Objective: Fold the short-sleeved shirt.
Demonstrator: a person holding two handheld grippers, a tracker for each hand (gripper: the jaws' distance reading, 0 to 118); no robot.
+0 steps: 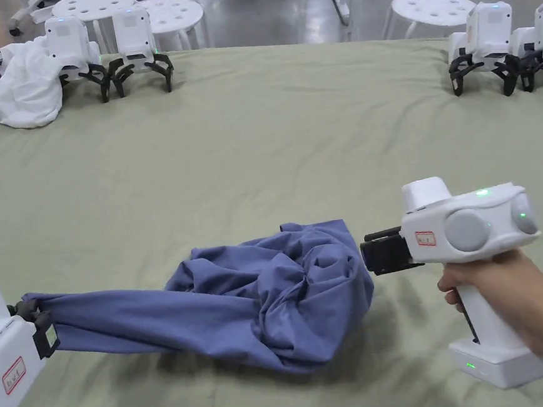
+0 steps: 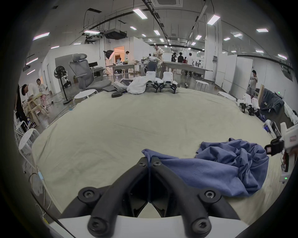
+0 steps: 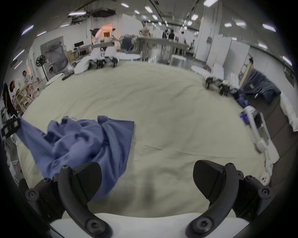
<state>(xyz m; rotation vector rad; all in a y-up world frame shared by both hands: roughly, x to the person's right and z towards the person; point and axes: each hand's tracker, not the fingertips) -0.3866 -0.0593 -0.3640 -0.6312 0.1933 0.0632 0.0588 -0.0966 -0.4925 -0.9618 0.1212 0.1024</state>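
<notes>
A blue short-sleeved shirt (image 1: 264,296) lies crumpled on the green-covered table (image 1: 291,129), with one part stretched out to the left. My left gripper (image 1: 26,309) is shut on the end of that stretched part; in the left gripper view its jaws (image 2: 149,162) meet with blue cloth (image 2: 209,170) pinched between them. My right gripper (image 1: 372,254) hovers just right of the crumpled bunch, jaws wide apart in the right gripper view (image 3: 146,178) with nothing between them. There the shirt (image 3: 83,145) lies to the left, partly behind the left jaw.
Two parked grippers (image 1: 106,47) and a white cloth (image 1: 27,90) sit at the table's far left. More parked grippers (image 1: 506,41) stand at the far right edge. White stools (image 1: 432,8) stand beyond the table. Open cloth surface stretches behind the shirt.
</notes>
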